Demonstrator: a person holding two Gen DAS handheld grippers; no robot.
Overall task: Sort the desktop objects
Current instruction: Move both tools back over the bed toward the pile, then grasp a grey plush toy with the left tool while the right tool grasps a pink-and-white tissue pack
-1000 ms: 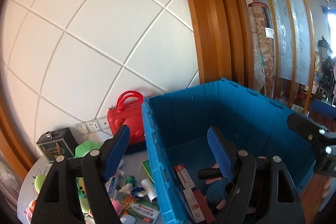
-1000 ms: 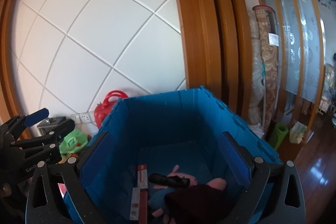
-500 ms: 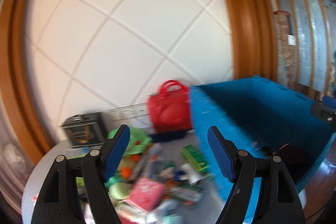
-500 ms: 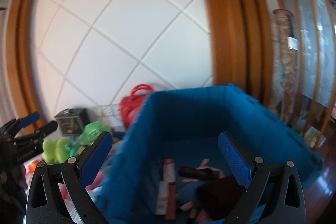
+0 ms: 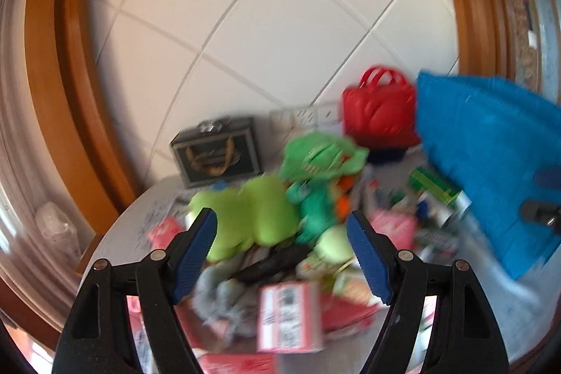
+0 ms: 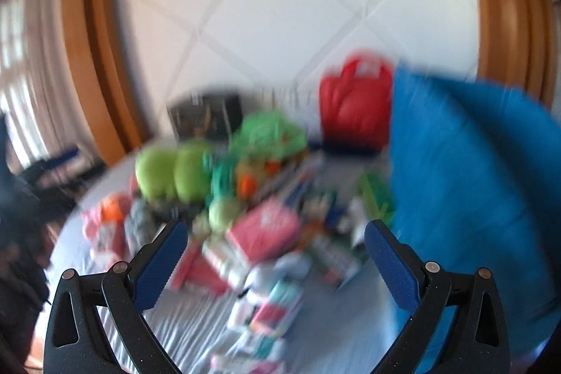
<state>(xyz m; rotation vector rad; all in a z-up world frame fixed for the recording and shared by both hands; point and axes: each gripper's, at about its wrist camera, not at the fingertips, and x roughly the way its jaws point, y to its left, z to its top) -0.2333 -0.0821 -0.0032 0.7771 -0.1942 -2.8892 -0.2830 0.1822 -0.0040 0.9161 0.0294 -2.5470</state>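
Observation:
A heap of desktop objects lies on a round grey table point(image 5: 498, 300): a lime green plush point(image 5: 252, 216), a teal and green plush point(image 5: 315, 170), a grey plush point(image 5: 217, 290), pink and red boxes point(image 5: 291, 314) and a green box point(image 5: 434, 184). A blue crate point(image 5: 491, 163) stands at the right. My left gripper point(image 5: 280, 255) is open and empty above the heap. My right gripper point(image 6: 277, 265) is open and empty over the pink box point(image 6: 263, 230); the right wrist view is blurred.
A red handbag point(image 5: 378, 107) and a black case point(image 5: 217, 156) stand against the white tiled wall. The blue crate point(image 6: 473, 181) fills the right side. Wall sockets point(image 5: 305, 118) sit behind the heap. The other gripper's tip shows at the right edge point(image 5: 543, 209).
Both grippers have swung left, away from above the blue crate to over the heap on the table. Both stayed open and empty.

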